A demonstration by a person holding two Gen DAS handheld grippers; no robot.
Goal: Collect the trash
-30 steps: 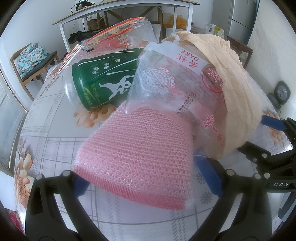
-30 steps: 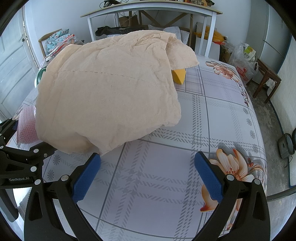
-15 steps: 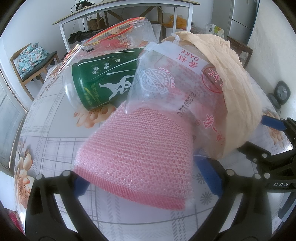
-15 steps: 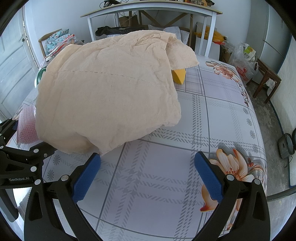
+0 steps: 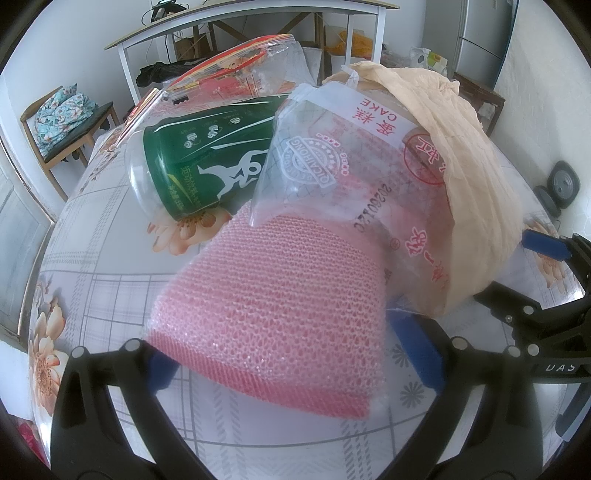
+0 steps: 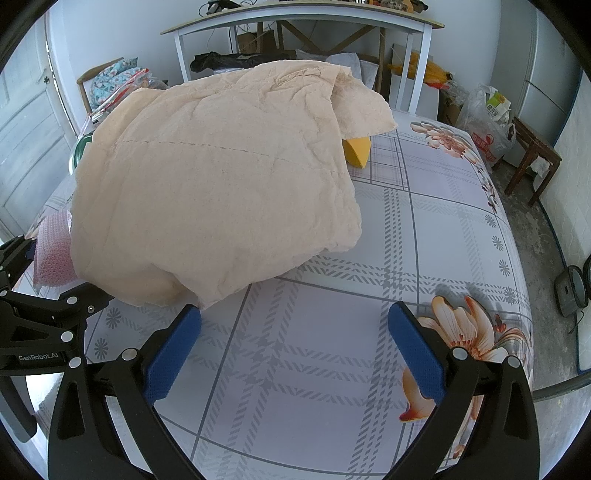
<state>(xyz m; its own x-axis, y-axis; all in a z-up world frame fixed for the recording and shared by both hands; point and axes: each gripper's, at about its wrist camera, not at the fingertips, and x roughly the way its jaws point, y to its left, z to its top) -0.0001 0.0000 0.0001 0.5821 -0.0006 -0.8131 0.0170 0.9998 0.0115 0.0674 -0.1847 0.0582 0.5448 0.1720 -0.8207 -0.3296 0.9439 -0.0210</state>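
Observation:
A pile of trash lies on the flowered tablecloth. In the left wrist view a pink bubble-wrap pouch (image 5: pixel 273 310) lies between my open left gripper's (image 5: pixel 291 363) fingers. A clear cake wrapper (image 5: pixel 343 173) rests on it, a green can (image 5: pixel 207 166) in clear plastic lies behind, and a beige crumpled paper (image 5: pixel 476 184) drapes the right side. In the right wrist view the beige paper (image 6: pixel 221 188) covers the pile, with the pink pouch (image 6: pixel 51 254) at its left edge and a yellow object (image 6: pixel 356 151) peeking out behind. My right gripper (image 6: pixel 293 352) is open and empty just in front of the paper.
A red-printed plastic bag (image 5: pixel 229 70) lies behind the can. A white desk (image 6: pixel 303 22) stands beyond the table, a chair with cloth (image 5: pixel 62 118) at left, a wooden stool (image 6: pixel 532 155) and plastic bags (image 6: pixel 487 125) at right. The tablecloth (image 6: pixel 443 236) extends right of the pile.

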